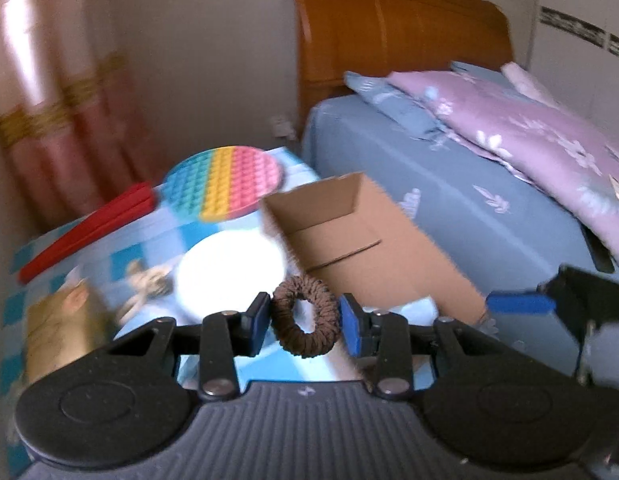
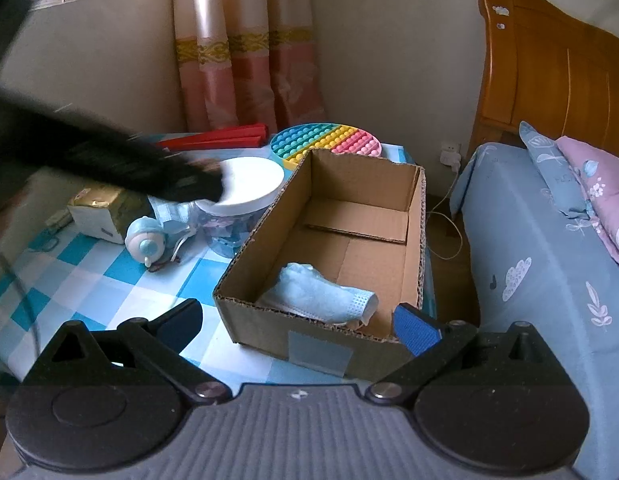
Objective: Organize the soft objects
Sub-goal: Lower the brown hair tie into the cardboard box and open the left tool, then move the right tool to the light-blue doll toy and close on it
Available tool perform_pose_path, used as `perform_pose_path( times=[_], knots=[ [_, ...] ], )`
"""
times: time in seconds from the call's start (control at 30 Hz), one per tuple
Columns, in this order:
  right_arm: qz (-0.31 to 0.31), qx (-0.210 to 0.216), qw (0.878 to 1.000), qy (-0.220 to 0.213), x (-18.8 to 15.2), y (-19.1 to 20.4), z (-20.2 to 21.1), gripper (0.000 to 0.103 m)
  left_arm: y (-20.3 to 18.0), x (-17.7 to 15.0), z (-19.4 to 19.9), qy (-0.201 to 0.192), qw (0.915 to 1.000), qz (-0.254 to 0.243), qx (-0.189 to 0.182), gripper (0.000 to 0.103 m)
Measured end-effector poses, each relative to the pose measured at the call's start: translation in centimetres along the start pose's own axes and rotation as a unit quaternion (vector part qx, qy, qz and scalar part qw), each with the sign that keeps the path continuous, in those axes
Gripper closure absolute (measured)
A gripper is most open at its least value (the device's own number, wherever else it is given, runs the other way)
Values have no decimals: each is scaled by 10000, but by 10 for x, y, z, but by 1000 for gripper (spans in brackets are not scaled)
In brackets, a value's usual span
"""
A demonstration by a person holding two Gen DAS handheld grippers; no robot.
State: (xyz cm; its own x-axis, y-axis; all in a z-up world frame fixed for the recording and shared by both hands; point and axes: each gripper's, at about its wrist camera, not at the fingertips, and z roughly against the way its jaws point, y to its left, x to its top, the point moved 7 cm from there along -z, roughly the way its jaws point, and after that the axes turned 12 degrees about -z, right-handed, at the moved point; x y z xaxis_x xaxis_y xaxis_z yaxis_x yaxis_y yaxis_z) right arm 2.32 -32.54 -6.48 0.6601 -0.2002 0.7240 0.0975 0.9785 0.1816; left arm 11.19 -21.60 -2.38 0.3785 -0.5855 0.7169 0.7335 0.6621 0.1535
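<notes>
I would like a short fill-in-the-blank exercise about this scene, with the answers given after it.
1. The left gripper holds a brown ______ between its pads.
2. The light blue face mask lies inside the ______ box.
3. The right gripper stands open and holds ______.
4. The round rainbow pop toy lies on the checked table, ______ the box.

Missing words: hair tie; cardboard; nothing; behind

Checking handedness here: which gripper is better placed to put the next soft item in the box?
Left. The left gripper already holds the brown scrunchie near the box; the right gripper is open and empty.
</notes>
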Motion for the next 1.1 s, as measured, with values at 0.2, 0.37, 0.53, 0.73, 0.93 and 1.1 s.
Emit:
perform_pose_path(
  times=[0.2,0.37,0.53,0.73,0.93,1.1],
  knots=[
    [19,8,10000,-1,-1,2,1,0,-21,36,-37,81,9983,-286,-503,65],
    [-44,26,10000,-26,1,1,2,0,-30,50,-57,117,9975,-440,-546,4],
    [-35,35,10000,-9,1,3,2,0,-27,53,-50,-148,9984,-433,-325,4],
    [26,27,10000,-15,1,9,6,0,-13,46,-30,-238,9992,-269,-146,2],
    [42,19,10000,-46,1,15,14,0,-1,25,-4,-289,9991,-168,257,2],
    [108,13,9999,-39,-1,23,18,0,6,0,19,-310,9985,93,439,2]
  ],
)
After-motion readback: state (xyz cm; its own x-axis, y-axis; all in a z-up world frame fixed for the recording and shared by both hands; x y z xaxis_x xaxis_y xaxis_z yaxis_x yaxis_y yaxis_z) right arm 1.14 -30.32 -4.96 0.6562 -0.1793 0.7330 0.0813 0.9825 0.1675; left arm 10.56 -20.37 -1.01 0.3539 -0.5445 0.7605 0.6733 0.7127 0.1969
